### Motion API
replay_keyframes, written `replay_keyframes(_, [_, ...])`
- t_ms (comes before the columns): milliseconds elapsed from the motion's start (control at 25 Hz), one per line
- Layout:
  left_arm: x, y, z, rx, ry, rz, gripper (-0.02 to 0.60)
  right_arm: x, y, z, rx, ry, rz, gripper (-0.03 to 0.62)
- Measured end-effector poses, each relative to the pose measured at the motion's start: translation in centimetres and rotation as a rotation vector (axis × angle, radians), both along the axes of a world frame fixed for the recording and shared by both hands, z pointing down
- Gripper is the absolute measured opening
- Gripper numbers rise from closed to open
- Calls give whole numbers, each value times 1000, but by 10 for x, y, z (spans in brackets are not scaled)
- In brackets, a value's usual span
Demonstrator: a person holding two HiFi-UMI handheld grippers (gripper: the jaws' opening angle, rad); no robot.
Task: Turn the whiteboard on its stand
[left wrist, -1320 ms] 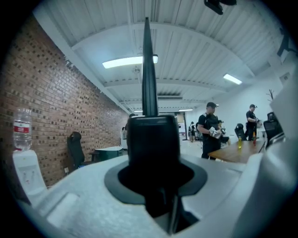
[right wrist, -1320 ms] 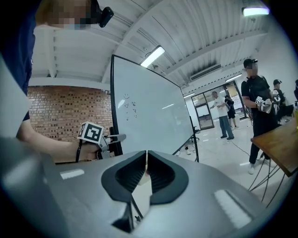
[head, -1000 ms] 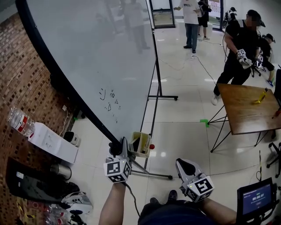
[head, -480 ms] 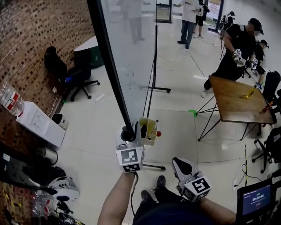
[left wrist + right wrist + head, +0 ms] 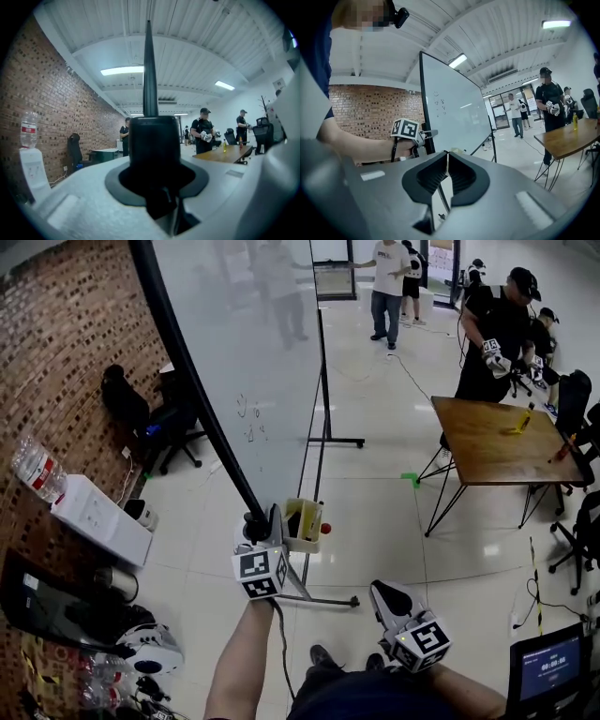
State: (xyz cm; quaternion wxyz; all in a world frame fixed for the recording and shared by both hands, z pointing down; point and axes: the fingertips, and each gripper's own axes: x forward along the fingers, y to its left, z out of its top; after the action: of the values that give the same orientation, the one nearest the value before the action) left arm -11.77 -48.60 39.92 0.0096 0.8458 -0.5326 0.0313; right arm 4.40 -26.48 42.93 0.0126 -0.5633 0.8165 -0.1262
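Observation:
The whiteboard (image 5: 253, 343) stands tilted on its wheeled stand (image 5: 323, 598), its black frame edge (image 5: 197, 399) running down towards me. My left gripper (image 5: 256, 527) is shut on the frame's lower corner. In the left gripper view the frame (image 5: 150, 70) rises edge-on from between the jaws of the left gripper (image 5: 154, 159). A yellow marker tray (image 5: 302, 521) hangs right beside that corner. My right gripper (image 5: 389, 594) hovers low and to the right, apart from the board. Its jaws are shut on nothing in the right gripper view (image 5: 447, 157), where the whiteboard (image 5: 450, 108) shows ahead.
A wooden table (image 5: 497, 442) stands at the right with a person (image 5: 492, 324) behind it. More people (image 5: 386, 277) are at the back. A brick wall, an office chair (image 5: 169, 418), a white box (image 5: 98, 521) and a bottle (image 5: 37, 470) line the left. A tablet (image 5: 548, 662) is at bottom right.
The board swung from a broad face to nearly edge-on, and now shows a wider face again. The left gripper stayed shut on the frame corner; the right gripper barely moved.

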Motion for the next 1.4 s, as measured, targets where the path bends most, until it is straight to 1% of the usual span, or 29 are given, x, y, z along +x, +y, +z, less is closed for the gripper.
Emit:
replay_keyframes(120, [-15,10,-1,2,-5,-11,135,13,20,-1,-3,-14,-27,18])
replay_keyframes(240, [-27,28,-5,10,-4,-19,135,36,46,9,-28,-27,-40,18])
replay_keyframes(320, [-30,41,-8,14,-6,-21,135,50,60,18,-48,-33,-49,18])
replay_keyframes(440, [-32,60,-9,14,-8,-24,135,59,74,19,-54,-32,-73,18])
replay_keyframes(640, [-48,93,-8,22,-5,-55,133,51,85,11,-35,-25,-115,18])
replay_keyframes(880, [-55,134,-10,45,6,-43,132,31,107,8,-29,8,-134,18])
replay_keyframes(1040, [-60,162,-19,65,21,-42,130,9,134,4,-63,26,-163,18])
replay_keyframes(1120, [-66,175,-25,80,34,-47,129,2,146,7,-66,44,-166,18])
replay_keyframes(1200, [-71,190,-28,87,39,-53,127,-3,159,10,-70,54,-169,18])
replay_keyframes(1320, [-79,210,-28,82,33,-62,126,-5,178,14,-87,38,-159,18])
replay_keyframes(1400, [-84,223,-26,76,29,-75,126,-4,187,14,-78,31,-159,18])
